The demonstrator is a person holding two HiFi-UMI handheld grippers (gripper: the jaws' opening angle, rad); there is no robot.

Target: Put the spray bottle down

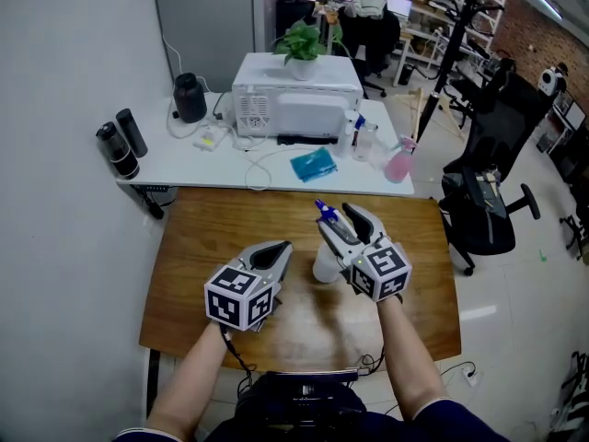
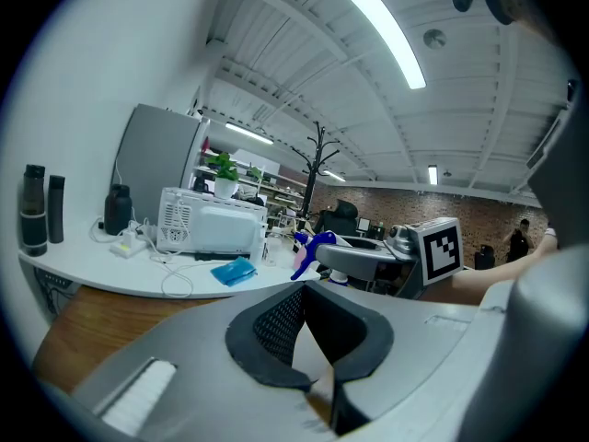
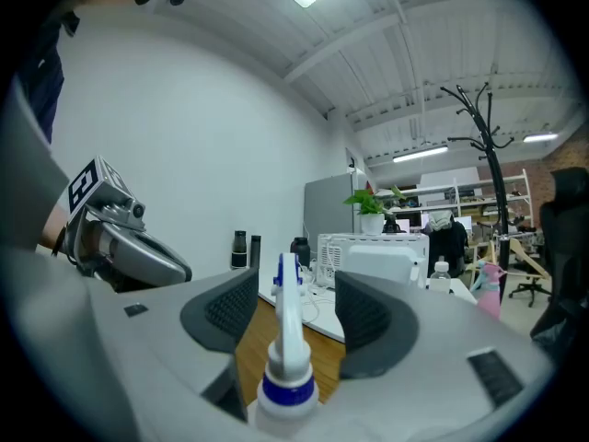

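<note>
A white spray bottle [image 1: 326,263] with a blue collar and a blue trigger head stands upright on the wooden table [image 1: 212,238]. My right gripper [image 1: 343,225] is open around its top. In the right gripper view the bottle's neck [image 3: 287,339] rises between the two pads with a gap on each side. My left gripper [image 1: 276,252] hovers just left of the bottle, shut and empty. In the left gripper view its pads [image 2: 276,331] meet at the tips, and beyond them show the blue trigger [image 2: 311,247] and the right gripper [image 2: 368,261].
Behind the wooden table stands a white table with a white appliance [image 1: 294,99], a potted plant [image 1: 302,40], black bottles [image 1: 120,145], a blue cloth [image 1: 313,164] and a pink spray bottle [image 1: 400,162]. A black office chair [image 1: 488,191] is at the right.
</note>
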